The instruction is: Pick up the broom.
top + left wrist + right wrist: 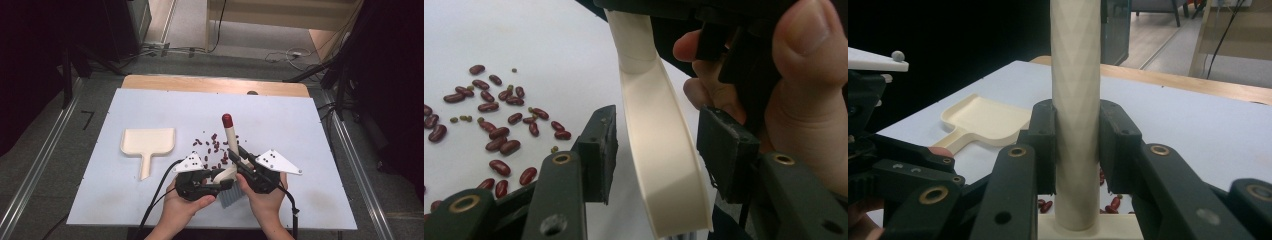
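Observation:
A cream hand brush with a red-tipped handle stands tilted on the white table mat. My right gripper is shut on its round handle, with both pads pressed against it. My left gripper points at the brush's base from the left. Its jaws stand on either side of the curved cream neck with a gap on each side, so it is open. Several dark red beans and a few small green ones lie scattered beside the brush.
A cream dustpan lies flat to the left of the beans, handle toward me, and also appears in the right gripper view. The table's wooden far edge borders the floor. The other hand's gripper sits at that view's left.

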